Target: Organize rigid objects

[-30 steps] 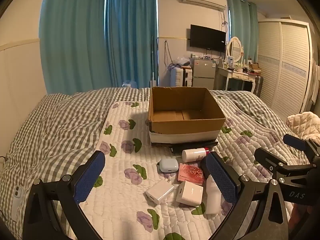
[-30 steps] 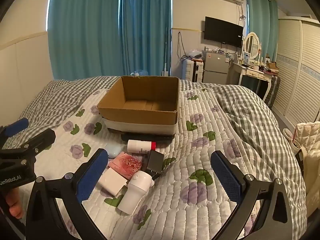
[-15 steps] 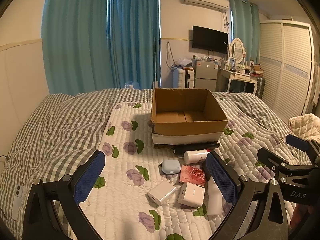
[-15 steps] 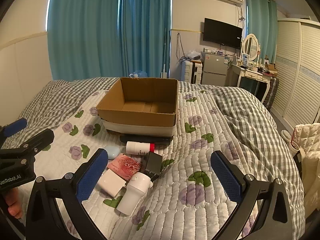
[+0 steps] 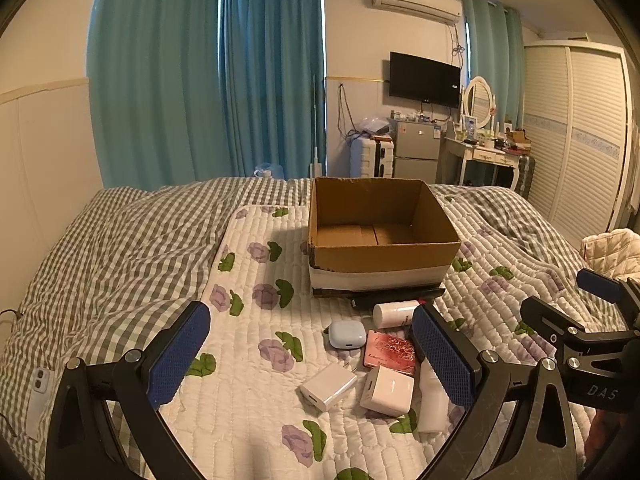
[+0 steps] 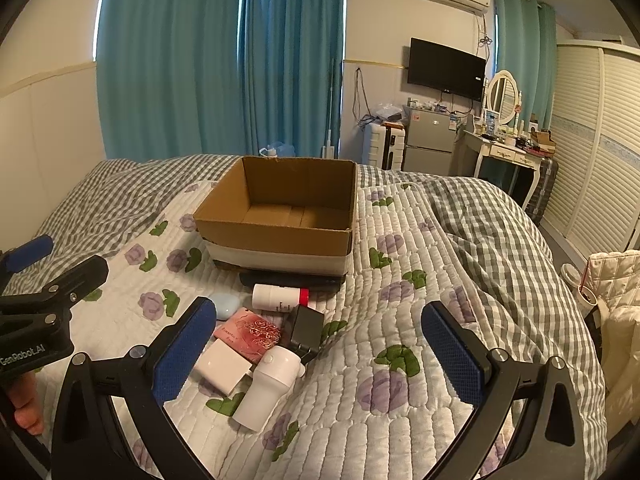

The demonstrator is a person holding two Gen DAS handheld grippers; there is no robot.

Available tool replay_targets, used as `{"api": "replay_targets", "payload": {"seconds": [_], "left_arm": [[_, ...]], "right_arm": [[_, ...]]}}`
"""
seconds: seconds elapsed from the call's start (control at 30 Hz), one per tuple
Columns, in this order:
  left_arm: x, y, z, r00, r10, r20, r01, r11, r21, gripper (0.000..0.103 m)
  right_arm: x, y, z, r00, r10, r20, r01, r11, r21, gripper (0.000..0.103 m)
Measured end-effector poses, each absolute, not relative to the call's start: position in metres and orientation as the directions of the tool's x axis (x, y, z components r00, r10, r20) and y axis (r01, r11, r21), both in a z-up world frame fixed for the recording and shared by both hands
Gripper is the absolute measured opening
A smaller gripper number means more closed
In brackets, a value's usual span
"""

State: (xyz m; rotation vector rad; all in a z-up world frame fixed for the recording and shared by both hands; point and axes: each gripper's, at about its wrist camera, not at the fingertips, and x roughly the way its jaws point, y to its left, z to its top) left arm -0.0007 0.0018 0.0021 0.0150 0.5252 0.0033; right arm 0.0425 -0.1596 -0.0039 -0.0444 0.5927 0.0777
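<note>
Jaws of both the left gripper [image 5: 310, 350] and right gripper [image 6: 320, 344] gape wide, holding nothing, above the bed [image 5: 120, 248]. The open box [image 5: 380, 236] sits mid-bed. Just before the box lie a bottle [image 5: 394, 314], pink card [image 5: 390, 352], two chargers [image 5: 386, 390] and a blue case [image 5: 347, 334].

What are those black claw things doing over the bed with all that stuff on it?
A person holds two grippers above a bed. Both the left gripper and the right gripper are open and hold nothing. Small things lie in a pile on the quilt: a white bottle, a pink box, white chargers. The cardboard box behind them looks empty, so nothing has been packed yet.
</note>
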Motion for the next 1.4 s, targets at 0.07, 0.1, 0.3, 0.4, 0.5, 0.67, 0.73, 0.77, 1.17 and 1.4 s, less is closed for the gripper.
{"api": "replay_targets", "payload": {"seconds": [0.07,0.1,0.3,0.4,0.5,0.67,0.73,0.77,1.17,1.4], "left_arm": [[-0.001,0.002,0.002,0.865,0.006,-0.501,0.001,1.000,0.014,0.103],[-0.001,0.001,0.002,0.865,0.008,-0.502,0.000,1.000,0.016,0.103],[-0.001,0.002,-0.002,0.861,0.013,-0.509,-0.003,1.000,0.020,0.103],[0.001,0.002,-0.004,0.857,0.012,-0.515,-0.003,1.000,0.019,0.103],[0.001,0.002,-0.005,0.855,0.012,-0.518,-0.003,1.000,0.019,0.103],[0.002,0.002,-0.005,0.855,0.013,-0.519,-0.003,1.000,0.020,0.103],[0.002,0.002,-0.006,0.855,0.012,-0.518,-0.002,1.000,0.020,0.103],[0.002,0.002,-0.005,0.855,0.013,-0.518,-0.003,1.000,0.020,0.103],[0.001,0.001,-0.006,0.853,0.022,-0.522,-0.006,0.999,0.033,0.103],[-0.005,-0.002,0.005,0.861,0.016,-0.509,0.002,0.999,0.036,0.103]], "right_arm": [[0.042,-0.160,-0.004,0.828,0.074,-0.555,-0.096,0.995,-0.010,0.103],[0.041,-0.160,-0.004,0.828,0.077,-0.555,-0.098,0.995,-0.008,0.103],[0.041,-0.158,-0.007,0.824,0.079,-0.561,-0.104,0.995,-0.011,0.103],[0.041,-0.158,-0.008,0.822,0.077,-0.565,-0.102,0.995,-0.014,0.103],[0.041,-0.159,-0.010,0.820,0.079,-0.566,-0.103,0.995,-0.010,0.103],[0.041,-0.159,-0.010,0.819,0.080,-0.568,-0.103,0.995,-0.009,0.103],[0.041,-0.159,-0.011,0.819,0.079,-0.569,-0.102,0.995,-0.009,0.103],[0.041,-0.159,-0.011,0.819,0.080,-0.569,-0.103,0.995,-0.008,0.103],[0.041,-0.159,-0.012,0.817,0.078,-0.571,-0.102,0.995,-0.011,0.103],[0.041,-0.156,-0.011,0.812,0.084,-0.578,-0.116,0.993,-0.019,0.103]]}}
